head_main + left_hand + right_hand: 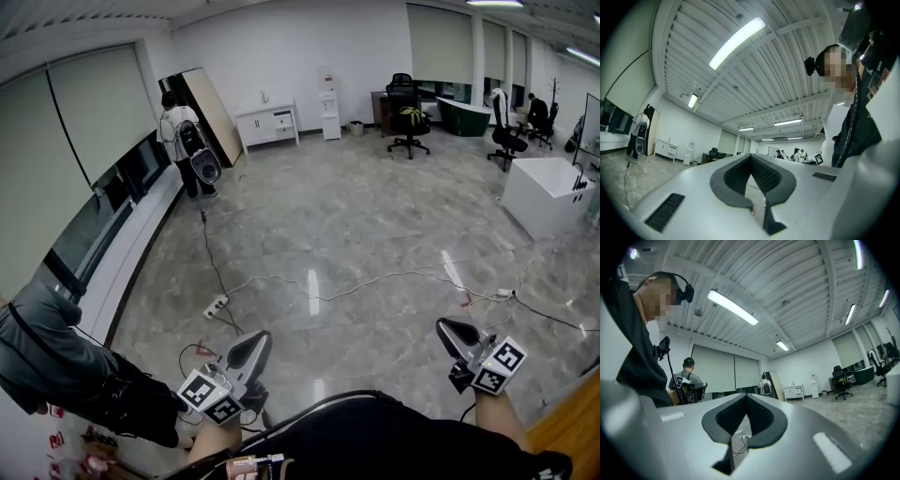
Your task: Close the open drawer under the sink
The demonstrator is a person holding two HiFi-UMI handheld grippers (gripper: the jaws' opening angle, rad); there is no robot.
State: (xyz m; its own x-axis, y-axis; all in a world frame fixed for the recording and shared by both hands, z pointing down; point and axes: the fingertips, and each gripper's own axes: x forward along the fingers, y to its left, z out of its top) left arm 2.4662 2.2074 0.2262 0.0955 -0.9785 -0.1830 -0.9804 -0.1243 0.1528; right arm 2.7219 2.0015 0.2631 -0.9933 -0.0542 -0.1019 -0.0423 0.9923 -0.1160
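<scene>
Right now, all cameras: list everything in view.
floor: 1, grey marble, whole room
power strip: 1, white, on floor left of centre
cables: at least 2, white and black, trailing across floor
cabinet: 1, white, far wall
water dispenser: 1, white, right of cabinet
board: 1, beige, leaning in far left corner
office chairs: 2, black, far right
counter: 1, white, right edge
other people: at least 3; by the board, seated far right, grey sleeve lower left
left gripper: 1, grey, lower left, shut, empty
right gripper: 1, grey, lower right, shut, empty
</scene>
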